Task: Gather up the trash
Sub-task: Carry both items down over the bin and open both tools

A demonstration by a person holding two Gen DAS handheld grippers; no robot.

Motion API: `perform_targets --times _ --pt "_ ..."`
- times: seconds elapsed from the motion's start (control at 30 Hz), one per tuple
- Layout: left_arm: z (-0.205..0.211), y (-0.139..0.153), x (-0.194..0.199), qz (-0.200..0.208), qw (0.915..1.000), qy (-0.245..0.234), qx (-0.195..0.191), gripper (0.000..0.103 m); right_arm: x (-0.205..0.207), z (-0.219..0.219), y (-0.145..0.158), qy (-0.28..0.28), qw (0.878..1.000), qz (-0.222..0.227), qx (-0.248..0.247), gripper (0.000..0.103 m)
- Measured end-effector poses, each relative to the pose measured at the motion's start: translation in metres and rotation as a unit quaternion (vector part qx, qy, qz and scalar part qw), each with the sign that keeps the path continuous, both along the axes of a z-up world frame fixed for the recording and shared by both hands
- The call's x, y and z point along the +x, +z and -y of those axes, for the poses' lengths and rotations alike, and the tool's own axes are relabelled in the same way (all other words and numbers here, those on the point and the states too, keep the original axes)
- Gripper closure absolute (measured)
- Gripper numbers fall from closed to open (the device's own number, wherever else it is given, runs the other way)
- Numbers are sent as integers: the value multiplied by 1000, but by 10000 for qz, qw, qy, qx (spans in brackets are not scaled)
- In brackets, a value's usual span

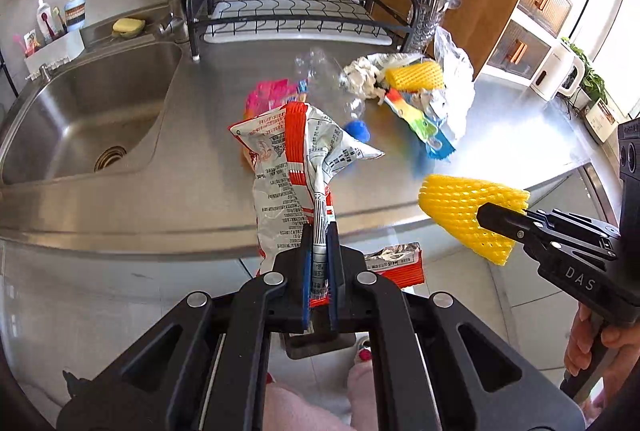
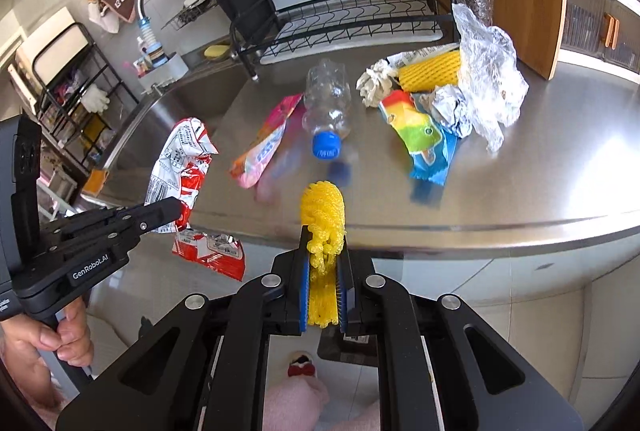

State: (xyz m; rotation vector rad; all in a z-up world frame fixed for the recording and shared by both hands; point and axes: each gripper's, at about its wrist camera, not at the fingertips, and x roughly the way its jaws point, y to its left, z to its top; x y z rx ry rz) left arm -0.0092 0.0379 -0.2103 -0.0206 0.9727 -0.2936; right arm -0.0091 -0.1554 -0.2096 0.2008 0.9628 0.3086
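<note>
The left claw (image 1: 320, 263) is pinching its blue pads tight on a crumpled red-and-white snack wrapper (image 1: 288, 167), which is hanging clear of the worktop (image 1: 192, 191) at its front edge; a lower flap of the same wrapper is dangling below the rim. To its right, the right claw (image 2: 325, 271) is squeezing closed on a yellow foam fruit net (image 2: 322, 215), which is bulging out past the fingertips and is also being held off the steel surface near the front edge. A hand (image 2: 60, 335) is gripping the handle of the left tool, and the other hand (image 1: 592, 343) is gripping the right one.

Farther back on the worktop, the rest of the trash is lying in a loose group. A pink wrapper (image 2: 264, 147) is lying just beside a crushed clear plastic bottle (image 2: 326, 103) whose blue cap (image 2: 326, 145) is pointing toward the front. To the right of the bottle, a rainbow-coloured wrapper (image 2: 416, 127) is resting on a blue wrapper (image 2: 434, 161), next to crumpled foil (image 2: 450, 109), a white wadded tissue (image 2: 374, 83), a second yellow foam net (image 2: 432, 71) and a crinkled clear plastic bag (image 2: 488, 79).

Behind these, a black dish rack (image 1: 288, 15) is standing against the wall, with the sink (image 1: 88, 111) to its left.
</note>
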Motion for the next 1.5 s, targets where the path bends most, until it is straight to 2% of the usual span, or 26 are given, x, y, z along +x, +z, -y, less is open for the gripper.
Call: perform_targets --times 0.1,0.23,0.4,0.53,0.7,0.83,0.97,1.23,1.37,1.5 --pt "3 -23 -18 -194 9998 -49 27 98 -12 0 -20 121 9996 -252 -23 91" --pt "7 -59 -34 -658 9978 -108 -8 98 -24 -1 -52 168 9968 -777 7 91" --pt "12 -111 -39 -1161 9931 -133 -24 98 -23 -2 -100 126 9897 -1418 -122 91" --pt "17 -163 -34 -1548 9878 -171 84 98 -17 -4 -145 18 9834 -1802 -207 91" --pt "18 -233 -26 -1968 9804 -97 1 98 -8 -10 -210 -143 9762 -2158 -140 91" --pt "24 -283 -24 -2197 9753 -223 101 98 -2 -10 -262 -364 9669 -2525 55 91" --pt "24 -324 -21 -2503 9680 -176 28 98 3 -6 -302 -564 9572 -2830 233 91" --pt "30 -366 -5 -2769 9606 -230 -12 98 19 -19 -356 -574 9492 -3093 102 91" --pt "29 -378 -6 -2841 9585 -226 46 97 25 -22 -365 -630 9457 -3187 95 91" --pt "32 -375 -1 -2876 9575 -219 -9 94 25 -24 -365 -702 9431 -3247 145 88"
